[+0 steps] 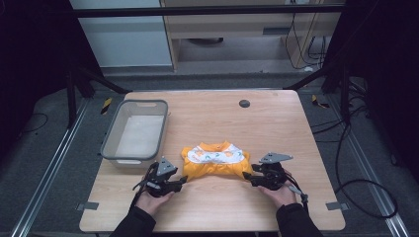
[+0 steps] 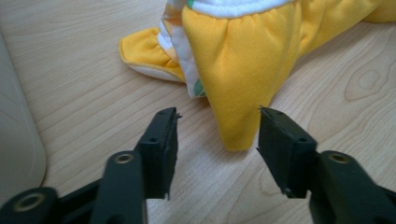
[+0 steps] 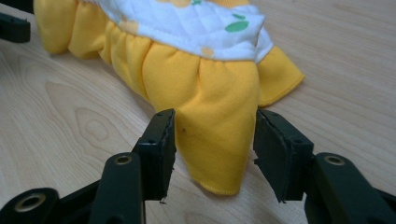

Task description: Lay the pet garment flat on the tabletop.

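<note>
A small yellow garment with a white printed panel lies crumpled on the wooden table, near its front middle. My left gripper sits at the garment's left corner, jaws open, with a yellow flap reaching down between them. My right gripper sits at the garment's right corner, also open, and a yellow fold lies between its fingers without being pinched. The other gripper's dark tip shows at the top left of the right gripper view.
A grey plastic basin stands on the table's left side, behind my left gripper; its pale wall is at the left edge of the left gripper view. A dark round grommet sits near the table's far edge. Cables lie on the floor to the right.
</note>
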### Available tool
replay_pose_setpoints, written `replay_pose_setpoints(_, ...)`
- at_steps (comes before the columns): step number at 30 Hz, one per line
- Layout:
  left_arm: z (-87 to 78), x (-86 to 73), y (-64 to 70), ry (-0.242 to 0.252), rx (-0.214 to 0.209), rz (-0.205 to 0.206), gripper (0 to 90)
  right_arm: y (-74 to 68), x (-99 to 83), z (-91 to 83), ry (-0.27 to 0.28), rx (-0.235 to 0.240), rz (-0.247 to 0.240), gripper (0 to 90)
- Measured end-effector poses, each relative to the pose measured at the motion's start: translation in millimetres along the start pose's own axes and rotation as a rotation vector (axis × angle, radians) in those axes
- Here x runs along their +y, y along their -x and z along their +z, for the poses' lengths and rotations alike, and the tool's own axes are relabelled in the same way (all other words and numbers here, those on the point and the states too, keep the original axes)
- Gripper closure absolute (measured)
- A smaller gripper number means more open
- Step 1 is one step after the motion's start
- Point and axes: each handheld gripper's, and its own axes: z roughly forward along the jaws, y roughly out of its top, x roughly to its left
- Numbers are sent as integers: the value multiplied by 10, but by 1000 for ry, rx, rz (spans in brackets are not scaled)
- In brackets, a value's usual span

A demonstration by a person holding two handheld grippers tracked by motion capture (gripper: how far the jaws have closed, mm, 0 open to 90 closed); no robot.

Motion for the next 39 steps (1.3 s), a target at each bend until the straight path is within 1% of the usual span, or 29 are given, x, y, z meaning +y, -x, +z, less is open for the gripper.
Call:
replay_pose_setpoints(2, 6, 3, 1, -2, -2, -3, 614, 5, -7, 28, -15, 3, 4, 560)
replay_pose_setpoints(4, 14, 15, 1, -19, -18, -24, 713, 7, -7, 33, -29, 4, 9, 643)
replay_pose_setpoints(5, 14, 18, 2, -22, -24, -27, 765, 7, -5, 28, -37, 9, 14, 681)
replay_pose_setpoints(7, 7, 24, 1, -25, -30, -31, 838, 6, -1, 11, -50, 17, 17, 784)
replay_pose_setpoints(8, -8, 32, -3, -23, -38, -36, 857, 4, 2, -1, -54, 21, 17, 831)
replay_pose_setpoints(9, -8, 32, -3, -23, -38, -36, 871, 4, 2, -1, -54, 21, 17, 831)
replay_pose_setpoints(10, -15, 37, -7, -23, -42, -37, 871, 1, 18, -30, -53, 30, 16, 862)
replay_pose_setpoints(11, -30, 45, -8, -22, -44, -39, 874, -5, 27, -39, -53, 31, 17, 865)
replay_pose_setpoints(14, -100, 79, -18, 7, -45, -37, 882, -17, 61, -103, -32, 43, 11, 867)
replay_pose_setpoints(16, -164, 106, -27, 29, -50, -36, 885, -31, 79, -153, -11, 43, 2, 867)
replay_pose_setpoints(19, -304, 152, -40, 66, -70, -40, 888, -60, 116, -247, 14, 49, -2, 866)
replay_pose_setpoints(22, -455, 183, -32, 98, -90, -44, 889, -110, 174, -403, 54, 84, -3, 865)
replay_pose_setpoints(24, -563, 187, -16, 115, -111, -48, 889, -164, 200, -509, 59, 112, -5, 862)
replay_pose_setpoints(25, -625, 180, -4, 107, -131, -49, 889, -191, 204, -560, 60, 128, -5, 861)
replay_pose_setpoints(26, -659, 168, 8, 107, -133, -44, 889, -230, 199, -623, 58, 138, -1, 859)
replay_pose_setpoints(28, -716, 123, 38, 87, -138, -40, 889, -262, 170, -687, 59, 148, -14, 857)
replay_pose_setpoints(30, -729, 28, 81, 54, -148, -47, 887, -289, 115, -712, 37, 148, -4, 854)
replay_pose_setpoints(32, -683, -76, 128, 18, -153, -50, 884, -297, 16, -664, 0, 134, 4, 847)
replay_pose_setpoints(33, -644, -122, 149, 0, -149, -47, 877, -297, -32, -622, -17, 124, 3, 838)
replay_pose_setpoints(34, -599, -157, 159, -22, -153, -46, 870, -297, -79, -568, -37, 121, 6, 832)
replay_pose_setpoints(35, -545, -184, 163, -42, -153, -37, 864, -299, -115, -515, -70, 115, 5, 819)
replay_pose_setpoints(36, -519, -194, 165, -43, -142, -37, 838, -299, -151, -450, -93, 92, -14, 780)
replay_pose_setpoints(37, -491, -200, 168, -44, -125, -36, 787, -302, -170, -419, -98, 78, -21, 772)
replay_pose_setpoints(38, -477, -199, 166, -41, -112, -24, 717, -301, -187, -387, -109, 71, -28, 760)
replay_pose_setpoints(39, -472, -198, 165, -29, -95, -19, 661, -301, -196, -373, -112, 72, -26, 740)
